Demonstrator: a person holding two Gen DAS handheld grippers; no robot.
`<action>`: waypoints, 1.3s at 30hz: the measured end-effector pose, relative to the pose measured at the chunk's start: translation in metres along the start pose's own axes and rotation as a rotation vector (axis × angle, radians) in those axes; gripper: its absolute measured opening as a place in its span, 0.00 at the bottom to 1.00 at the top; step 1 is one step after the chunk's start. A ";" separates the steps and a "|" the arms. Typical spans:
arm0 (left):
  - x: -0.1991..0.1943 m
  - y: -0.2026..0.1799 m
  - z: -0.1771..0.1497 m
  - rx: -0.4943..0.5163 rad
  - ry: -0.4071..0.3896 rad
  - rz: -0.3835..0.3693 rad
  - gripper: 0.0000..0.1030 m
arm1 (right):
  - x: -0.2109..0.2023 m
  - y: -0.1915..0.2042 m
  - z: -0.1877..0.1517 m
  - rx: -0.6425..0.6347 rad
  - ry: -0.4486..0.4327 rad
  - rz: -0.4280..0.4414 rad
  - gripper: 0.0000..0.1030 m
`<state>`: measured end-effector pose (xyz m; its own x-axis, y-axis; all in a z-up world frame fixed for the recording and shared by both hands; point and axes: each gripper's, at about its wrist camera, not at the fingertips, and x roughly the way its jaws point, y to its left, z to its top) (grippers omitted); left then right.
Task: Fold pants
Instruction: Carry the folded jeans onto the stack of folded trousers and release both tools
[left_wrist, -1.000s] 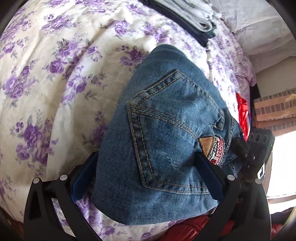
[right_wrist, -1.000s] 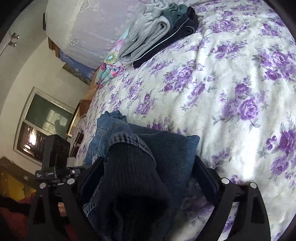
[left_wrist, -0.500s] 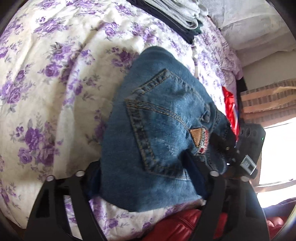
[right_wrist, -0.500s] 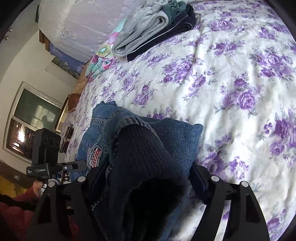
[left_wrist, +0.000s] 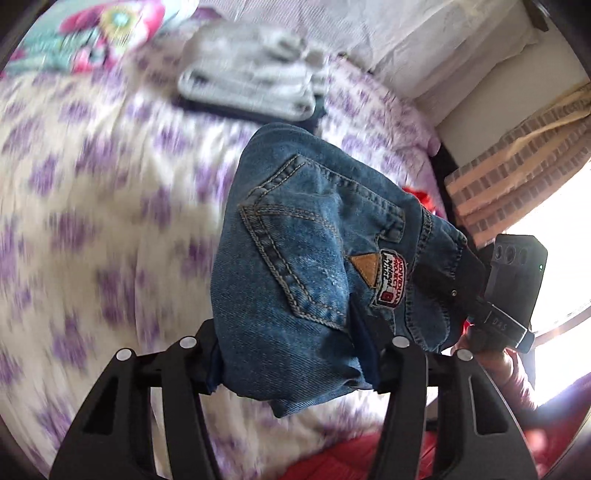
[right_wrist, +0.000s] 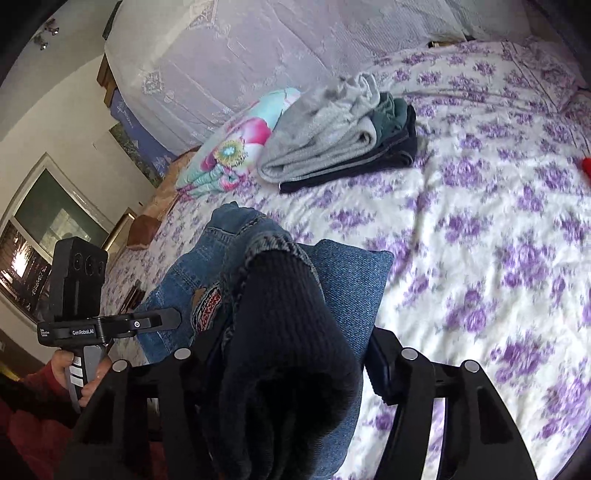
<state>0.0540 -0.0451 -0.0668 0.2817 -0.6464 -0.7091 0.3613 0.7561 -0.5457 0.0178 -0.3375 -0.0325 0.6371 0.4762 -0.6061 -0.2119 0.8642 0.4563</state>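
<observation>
Jeans (left_wrist: 303, 266), folded, are held above the bed (left_wrist: 92, 221), pinched by left gripper (left_wrist: 291, 354) and right gripper (right_wrist: 291, 354) jaws. Both grips should be kept level so the fold is lowered squarely.

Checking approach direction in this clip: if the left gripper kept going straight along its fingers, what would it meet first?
The left gripper already grips the folded jeans. Beyond them, the line seems to lead to the stack of folded clothes on the floral bedspread, though depth is unclear.
</observation>
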 end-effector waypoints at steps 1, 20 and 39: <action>-0.001 0.000 0.011 0.005 -0.012 -0.003 0.53 | 0.001 0.003 0.014 -0.017 -0.018 -0.006 0.61; 0.008 0.021 0.297 -0.021 -0.220 0.036 0.53 | 0.110 -0.008 0.315 -0.190 -0.080 0.009 0.62; 0.077 0.084 0.317 -0.204 -0.191 0.146 0.84 | 0.185 -0.063 0.317 -0.116 -0.100 -0.075 0.90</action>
<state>0.3876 -0.0636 -0.0261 0.4865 -0.5223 -0.7004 0.1246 0.8349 -0.5361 0.3840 -0.3554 0.0335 0.7235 0.3959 -0.5655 -0.2411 0.9126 0.3303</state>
